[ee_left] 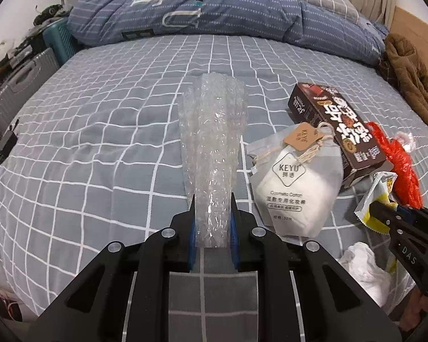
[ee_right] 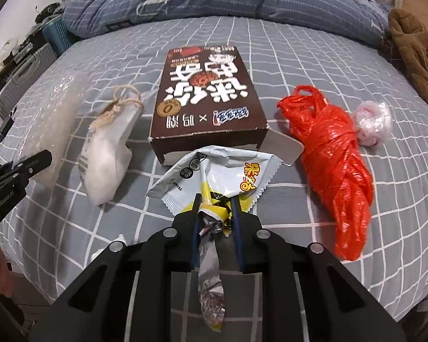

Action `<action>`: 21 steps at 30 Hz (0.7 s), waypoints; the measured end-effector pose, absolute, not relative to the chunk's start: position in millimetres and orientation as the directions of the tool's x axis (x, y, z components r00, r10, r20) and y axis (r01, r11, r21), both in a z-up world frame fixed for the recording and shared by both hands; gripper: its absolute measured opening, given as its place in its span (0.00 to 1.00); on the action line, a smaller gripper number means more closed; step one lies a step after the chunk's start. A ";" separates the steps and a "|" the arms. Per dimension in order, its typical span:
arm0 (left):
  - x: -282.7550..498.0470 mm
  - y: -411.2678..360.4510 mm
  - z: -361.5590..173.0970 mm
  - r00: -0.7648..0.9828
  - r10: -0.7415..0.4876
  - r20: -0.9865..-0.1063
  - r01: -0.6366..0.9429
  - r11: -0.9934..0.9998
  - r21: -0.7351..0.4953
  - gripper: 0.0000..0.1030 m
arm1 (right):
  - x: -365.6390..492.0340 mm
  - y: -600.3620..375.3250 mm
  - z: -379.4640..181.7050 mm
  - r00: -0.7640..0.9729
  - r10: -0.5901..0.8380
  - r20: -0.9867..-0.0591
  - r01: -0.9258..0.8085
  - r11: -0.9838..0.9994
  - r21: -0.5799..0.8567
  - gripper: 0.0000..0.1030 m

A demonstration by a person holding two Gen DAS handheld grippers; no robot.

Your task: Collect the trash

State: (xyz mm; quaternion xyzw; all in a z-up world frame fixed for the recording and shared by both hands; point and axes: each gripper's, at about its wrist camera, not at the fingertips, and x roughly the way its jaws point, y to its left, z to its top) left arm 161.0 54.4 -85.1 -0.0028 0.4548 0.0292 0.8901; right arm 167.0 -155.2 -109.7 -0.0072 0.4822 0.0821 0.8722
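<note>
The left gripper (ee_left: pixel 213 199) has its jaws clenched on the bubble wrap (ee_left: pixel 212 131); the right gripper (ee_right: pixel 214 199) has its jaws clenched on the snack wrapper (ee_right: pixel 214 171), both over the bed (ee_left: pixel 100 142).

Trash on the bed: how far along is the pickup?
Nothing looks binned yet; no bin is in view. In hand: the left tongs are shut on the bubble wrap, the right tongs on the snack wrapper. Left on the bed: brown box, cotton pad pouch, red plastic bag, white tissue.
</note>
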 end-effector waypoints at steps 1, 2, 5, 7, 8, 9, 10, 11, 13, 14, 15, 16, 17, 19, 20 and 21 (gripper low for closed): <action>159.9 53.4 -83.3 0.586 0.048 -0.809 -0.054 0.998 0.020 0.17 | 165.9 -156.0 -106.6 0.524 0.137 -0.840 -0.150 0.986 0.067 0.18; 157.5 52.3 -80.5 0.591 0.044 -0.806 -0.052 0.999 0.017 0.17 | 163.8 -156.6 -102.3 0.531 0.137 -0.836 -0.150 0.986 0.066 0.18; 150.8 47.5 -73.9 0.601 0.040 -0.798 -0.044 0.999 0.017 0.17 | 158.0 -157.3 -96.2 0.539 0.136 -0.831 -0.148 0.987 0.066 0.18; 146.5 44.6 -69.8 0.604 0.034 -0.796 -0.041 0.999 0.011 0.17 | 154.1 -158.3 -91.3 0.546 0.133 -0.827 -0.148 0.987 0.061 0.18; 143.3 43.4 -67.3 0.607 0.030 -0.794 -0.041 0.999 0.007 0.17 | 151.1 -159.1 -88.2 0.551 0.132 -0.824 -0.148 0.987 0.060 0.18; 139.9 42.4 -64.9 0.608 0.029 -0.793 -0.043 0.999 0.004 0.17 | 148.9 -159.6 -85.8 0.554 0.132 -0.822 -0.147 0.987 0.060 0.18; 137.3 42.0 -63.2 0.609 0.028 -0.793 -0.046 0.999 0.001 0.17 | 145.4 -160.5 -83.3 0.557 0.132 -0.820 -0.147 0.987 0.060 0.18; 134.9 41.3 -61.4 0.609 0.028 -0.793 -0.048 0.999 -0.002 0.17 | 142.1 -161.9 -80.1 0.562 0.132 -0.816 -0.146 0.988 0.059 0.18; 128.2 38.7 -55.4 0.616 0.027 -0.787 -0.047 0.999 -0.003 0.17 | 136.4 -163.5 -75.5 0.569 0.132 -0.812 -0.145 0.988 0.059 0.18; 125.6 38.3 -53.1 0.618 0.025 -0.786 -0.046 0.999 -0.004 0.17 | 133.1 -164.7 -72.4 0.573 0.132 -0.809 -0.144 0.988 0.059 0.18; 121.5 37.2 -49.0 0.622 0.022 -0.782 -0.045 0.999 -0.007 0.17 | 129.9 -165.6 -69.6 0.575 0.134 -0.807 -0.144 0.988 0.062 0.18; 118.7 36.9 -46.0 0.625 0.020 -0.780 -0.046 0.999 -0.011 0.17 | 129.1 -166.1 -67.4 0.575 0.137 -0.806 -0.144 0.987 0.065 0.18; 115.2 37.1 -42.5 0.627 0.015 -0.779 -0.049 0.999 -0.019 0.17 | 126.2 -167.0 -64.9 0.575 0.139 -0.806 -0.143 0.987 0.068 0.18; 110.2 36.3 -38.2 0.629 0.010 -0.777 -0.049 0.998 -0.027 0.17 | 119.1 -167.7 -60.2 0.579 0.138 -0.803 -0.144 0.987 0.066 0.18; 107.4 35.1 -36.3 0.631 0.010 -0.776 -0.049 0.998 -0.026 0.17 | 115.0 -167.9 -58.0 0.582 0.139 -0.801 -0.145 0.987 0.066 0.18; 103.0 33.9 -33.7 0.633 0.009 -0.774 -0.047 0.999 -0.027 0.17 | 110.5 -168.1 -54.8 0.586 0.137 -0.799 -0.146 0.987 0.063 0.18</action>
